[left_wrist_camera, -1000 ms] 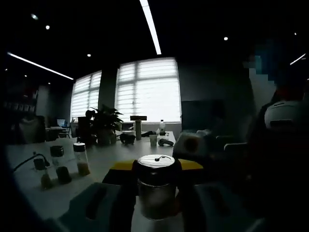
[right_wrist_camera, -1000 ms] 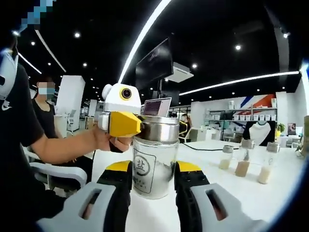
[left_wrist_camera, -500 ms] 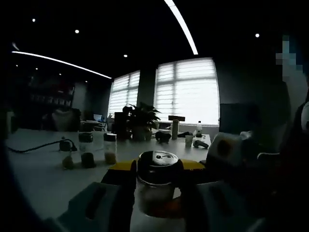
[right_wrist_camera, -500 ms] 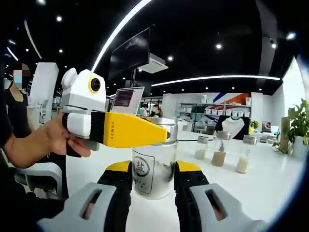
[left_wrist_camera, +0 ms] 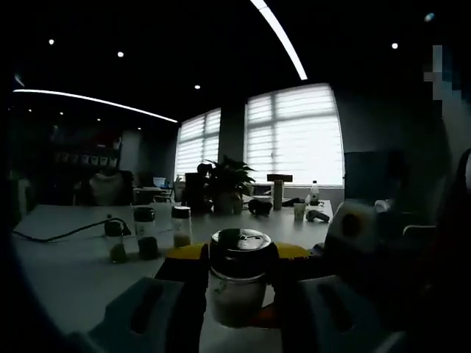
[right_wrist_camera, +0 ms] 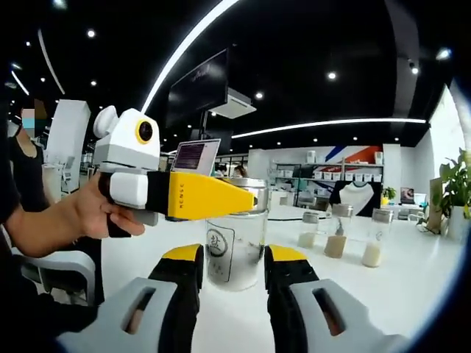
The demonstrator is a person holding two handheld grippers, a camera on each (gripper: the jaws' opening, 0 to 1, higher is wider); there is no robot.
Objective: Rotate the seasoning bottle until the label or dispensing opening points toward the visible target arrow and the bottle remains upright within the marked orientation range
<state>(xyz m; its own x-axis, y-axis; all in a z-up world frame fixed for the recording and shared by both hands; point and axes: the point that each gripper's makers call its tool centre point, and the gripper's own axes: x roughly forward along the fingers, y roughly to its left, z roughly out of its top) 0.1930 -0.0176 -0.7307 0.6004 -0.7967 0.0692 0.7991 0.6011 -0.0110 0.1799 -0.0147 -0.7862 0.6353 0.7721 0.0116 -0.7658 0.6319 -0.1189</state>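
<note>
The seasoning bottle (right_wrist_camera: 237, 243) is a clear glass jar with a metal lid, white grains inside and a round black label (right_wrist_camera: 218, 246) facing a little left. It stands upright on the white table (right_wrist_camera: 412, 294). My left gripper (right_wrist_camera: 246, 198), held by a hand (right_wrist_camera: 88, 213), reaches in from the left, its yellow jaw at lid height. In the dark left gripper view, the left gripper (left_wrist_camera: 239, 254) is shut on the bottle (left_wrist_camera: 235, 294). My right gripper (right_wrist_camera: 234, 257) is open, its jaws flanking the bottle a little short of it.
Several small spice jars (right_wrist_camera: 338, 235) stand in a row to the right, also seen as spice jars (left_wrist_camera: 143, 232) beside a cable (left_wrist_camera: 59, 234). A potted plant (left_wrist_camera: 221, 184) stands by the window. A seated person (right_wrist_camera: 22, 169) is at the left, with a laptop (right_wrist_camera: 195, 156) behind.
Both views have swung round the bottle. The left gripper's yellow jaw now crosses the lid in the right gripper view. The bottle looks smaller there, a little farther from the right jaws.
</note>
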